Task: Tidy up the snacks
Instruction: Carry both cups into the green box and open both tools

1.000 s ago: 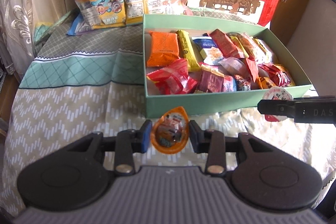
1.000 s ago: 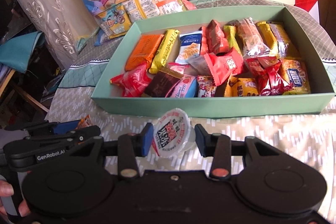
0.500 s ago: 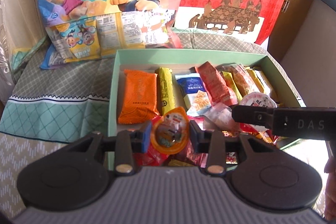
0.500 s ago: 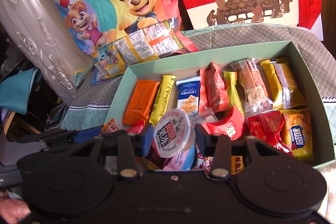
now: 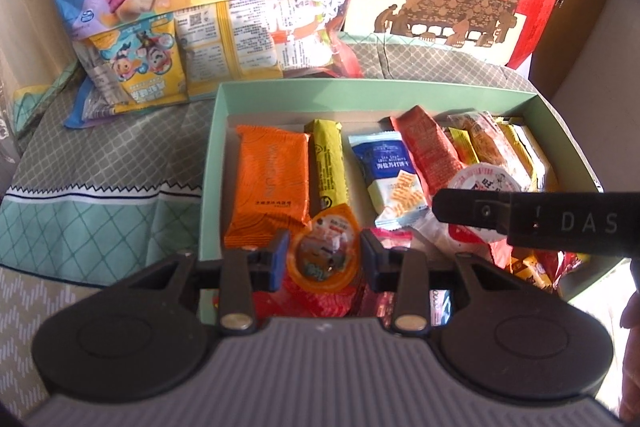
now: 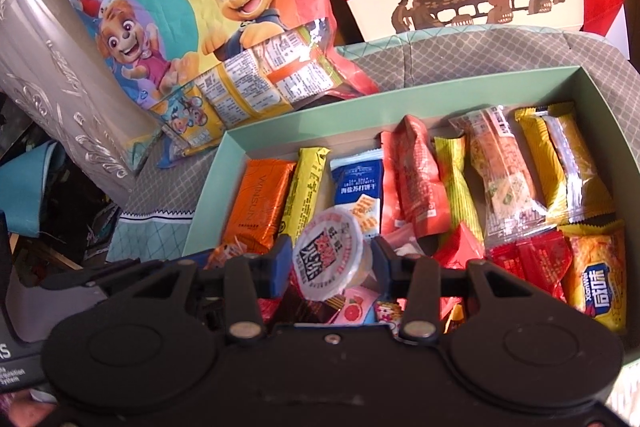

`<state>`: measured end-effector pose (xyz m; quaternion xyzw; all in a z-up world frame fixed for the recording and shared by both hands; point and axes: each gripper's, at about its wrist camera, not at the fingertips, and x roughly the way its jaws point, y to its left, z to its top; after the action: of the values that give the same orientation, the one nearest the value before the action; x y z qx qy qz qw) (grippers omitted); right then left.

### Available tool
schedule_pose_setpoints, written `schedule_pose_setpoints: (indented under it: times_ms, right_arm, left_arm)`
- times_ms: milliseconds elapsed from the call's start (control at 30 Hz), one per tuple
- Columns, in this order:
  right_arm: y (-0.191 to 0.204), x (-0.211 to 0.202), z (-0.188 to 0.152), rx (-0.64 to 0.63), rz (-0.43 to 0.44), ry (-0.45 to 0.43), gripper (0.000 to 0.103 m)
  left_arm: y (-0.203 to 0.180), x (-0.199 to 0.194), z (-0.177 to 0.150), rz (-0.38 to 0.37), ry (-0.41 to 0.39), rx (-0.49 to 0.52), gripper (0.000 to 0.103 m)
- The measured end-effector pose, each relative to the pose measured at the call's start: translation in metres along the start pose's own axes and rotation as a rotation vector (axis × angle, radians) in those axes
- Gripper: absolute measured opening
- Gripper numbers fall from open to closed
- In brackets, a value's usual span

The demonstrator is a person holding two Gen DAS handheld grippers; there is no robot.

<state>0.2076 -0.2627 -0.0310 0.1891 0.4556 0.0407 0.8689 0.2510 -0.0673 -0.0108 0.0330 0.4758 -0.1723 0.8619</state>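
Left jaws gripping orange jelly cup [image 5: 325, 251], right jaws gripping white jelly cup [image 6: 329, 254]

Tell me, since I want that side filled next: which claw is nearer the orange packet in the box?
Left. The left claw holds its jelly cup beside the orange packet; the right claw sits further along, over the blue cracker pack.

You can read "DAS" on the black right gripper arm [image 5: 532, 223], and "WINSUN" on the flat orange foil packet [image 6: 256, 207].
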Motion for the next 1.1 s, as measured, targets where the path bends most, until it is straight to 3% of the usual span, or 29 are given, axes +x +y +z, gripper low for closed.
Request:
schedule_pose_setpoints:
  times_ms: [300, 333, 367, 400, 433, 467, 533, 633, 800, 867, 1100]
  right_arm:
    - [0.002, 0.01, 0.005, 0.011, 0.011, 0.008, 0.044]
    - [0.002, 0.01, 0.005, 0.014, 0.005, 0.004, 0.045]
    - [0.002, 0.009, 0.006, 0.015, 0.001, -0.001, 0.055]
    - [0.002, 0.007, 0.006, 0.016, 0.004, -0.01, 0.061]
    - [0.002, 0.005, 0.006, 0.017, 0.005, -0.017, 0.075]
    - [0.002, 0.003, 0.005, 0.016, 0.001, -0.029, 0.085]
    - [0.004, -0.001, 0.004, 0.005, -0.006, -0.041, 0.09]
    - [0.004, -0.005, 0.002, 0.002, -0.01, -0.042, 0.092]
    - [0.004, -0.014, -0.004, 0.001, -0.021, -0.043, 0.093]
    - [0.005, -0.021, -0.008, 0.003, -0.024, -0.052, 0.103]
    - [0.015, -0.058, -0.017, -0.035, -0.031, -0.106, 0.103]
  left_arm:
    - [-0.002, 0.012, 0.002, 0.021, 0.026, 0.004, 0.038]
    - [-0.003, 0.013, 0.002, 0.036, 0.028, 0.01, 0.044]
    - [-0.003, 0.014, 0.001, 0.057, 0.03, 0.015, 0.054]
    - [-0.003, 0.014, 0.001, 0.078, 0.024, 0.017, 0.076]
    - [-0.003, 0.012, 0.0, 0.102, 0.007, 0.022, 0.09]
    - [-0.003, 0.01, 0.0, 0.116, -0.009, 0.029, 0.093]
    - [-0.003, 0.009, 0.0, 0.118, -0.007, 0.031, 0.098]
    - [-0.003, 0.006, -0.002, 0.147, -0.011, 0.04, 0.1]
    - [-0.002, -0.006, -0.006, 0.128, -0.02, 0.021, 0.101]
    - [-0.005, -0.014, -0.008, 0.128, -0.034, 0.025, 0.102]
    - [-0.013, -0.051, -0.015, 0.106, -0.087, 0.028, 0.103]
